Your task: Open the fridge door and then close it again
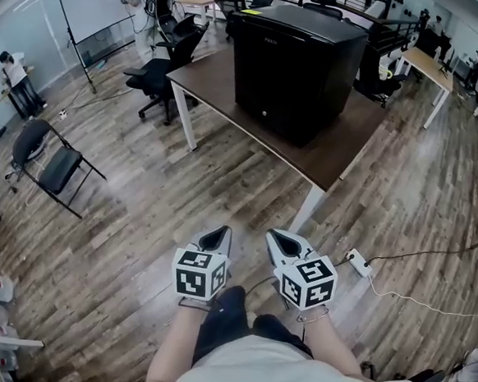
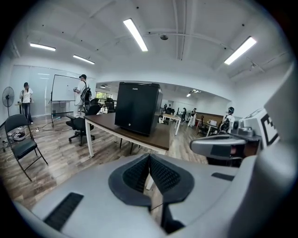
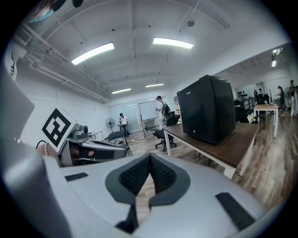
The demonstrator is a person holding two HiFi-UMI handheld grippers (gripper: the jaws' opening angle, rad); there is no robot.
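Here, closest in, the left hand-held gripper [image 1: 217, 236] and the right hand-held gripper [image 1: 282, 241] hang side by side over the wooden floor [image 1: 136, 244], just ahead of the person's legs. Each has its ribbed pads pressed together with nothing between them. Both point toward the tabletop and are well apart from it. A white power strip [image 1: 358, 262] lies on the floor to the right of the right one, with its cable trailing away.

Farther on, the black fridge [image 1: 294, 63] stands upright on the dark tabletop [image 1: 340, 157], set back from its near corner, with bare wood along the near edge. Its door looks shut, though no handle can be made out from here. A folding chair [image 1: 48, 159] stands off to the left, and beyond it a whiteboard [image 1: 97, 2] stands near the far wall.
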